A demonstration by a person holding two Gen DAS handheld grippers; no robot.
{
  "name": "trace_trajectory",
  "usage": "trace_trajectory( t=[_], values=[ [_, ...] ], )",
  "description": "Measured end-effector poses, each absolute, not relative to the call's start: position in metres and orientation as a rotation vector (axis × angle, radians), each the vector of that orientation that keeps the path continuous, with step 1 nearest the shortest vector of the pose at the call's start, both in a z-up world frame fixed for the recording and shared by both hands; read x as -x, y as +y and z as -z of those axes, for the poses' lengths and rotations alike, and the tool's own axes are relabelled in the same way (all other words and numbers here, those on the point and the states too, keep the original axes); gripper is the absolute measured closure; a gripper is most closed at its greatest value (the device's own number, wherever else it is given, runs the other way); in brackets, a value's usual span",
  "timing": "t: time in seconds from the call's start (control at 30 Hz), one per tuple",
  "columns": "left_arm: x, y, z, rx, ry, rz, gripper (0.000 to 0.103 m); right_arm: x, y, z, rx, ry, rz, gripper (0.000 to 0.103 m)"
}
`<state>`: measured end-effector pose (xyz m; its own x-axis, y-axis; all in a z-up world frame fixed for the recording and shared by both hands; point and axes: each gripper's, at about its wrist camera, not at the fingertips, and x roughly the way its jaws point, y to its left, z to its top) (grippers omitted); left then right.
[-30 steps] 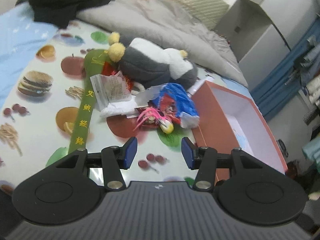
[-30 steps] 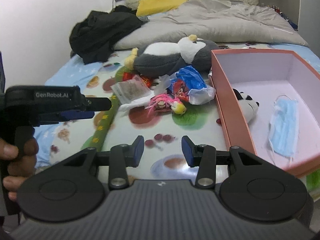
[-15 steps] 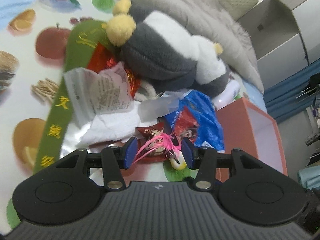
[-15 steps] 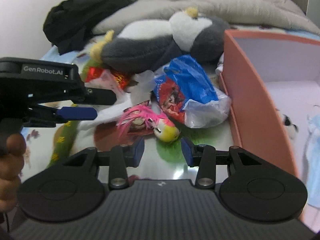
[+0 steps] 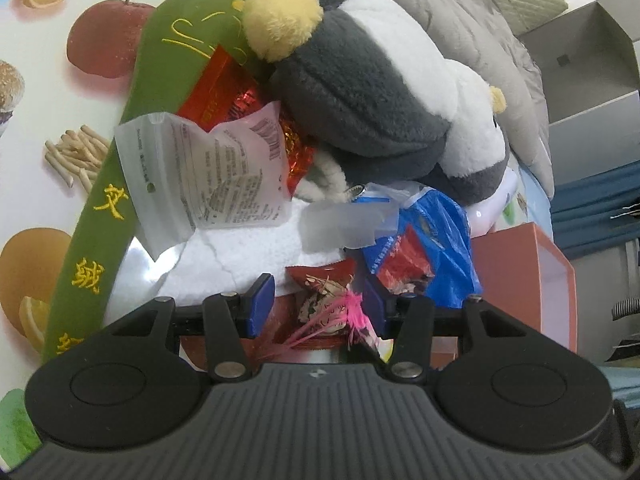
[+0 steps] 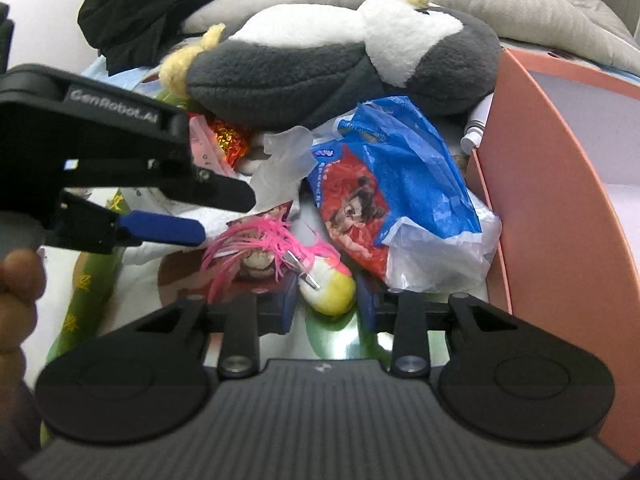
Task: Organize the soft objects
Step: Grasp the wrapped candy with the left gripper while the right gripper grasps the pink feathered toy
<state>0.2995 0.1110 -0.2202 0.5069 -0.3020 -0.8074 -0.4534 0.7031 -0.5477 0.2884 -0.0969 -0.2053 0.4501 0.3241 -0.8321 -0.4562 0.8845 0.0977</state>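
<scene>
Left gripper (image 5: 318, 308), jaws apart, straddled the pink-haired toy (image 5: 340, 312) below the grey-and-white plush (image 5: 372, 92); pink box (image 5: 520, 280) at right.
</scene>
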Motion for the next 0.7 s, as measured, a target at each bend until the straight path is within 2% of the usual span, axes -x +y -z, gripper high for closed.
trace_trajectory(
  t=[0.33, 0.37, 0.4, 0.5, 0.7],
  values=[
    [-0.297, 0.086, 0.232, 0.753, 1.040, -0.106, 0.050, -0.254, -0.114, 0.204, 0.202, 0.991, -0.433, 0.068],
    [-0.296, 0.084, 0.234, 0.739, 1.034, -0.107, 0.053, -0.249, -0.116, 0.203, 0.202, 0.983, -0.426, 0.068],
    [-0.295, 0.081, 0.235, 0.723, 1.029, -0.110, 0.063, -0.246, -0.118, 0.202, 0.203, 0.977, -0.418, 0.068],
    [-0.291, 0.076, 0.236, 0.691, 0.996, -0.094, 0.075, -0.237, -0.124, 0.201, 0.197, 0.955, -0.407, 0.068],
    [-0.264, 0.067, 0.222, 0.620, 0.950, -0.085, 0.077, -0.213, -0.135, 0.191, 0.194, 0.901, -0.385, 0.068]
  ],
)
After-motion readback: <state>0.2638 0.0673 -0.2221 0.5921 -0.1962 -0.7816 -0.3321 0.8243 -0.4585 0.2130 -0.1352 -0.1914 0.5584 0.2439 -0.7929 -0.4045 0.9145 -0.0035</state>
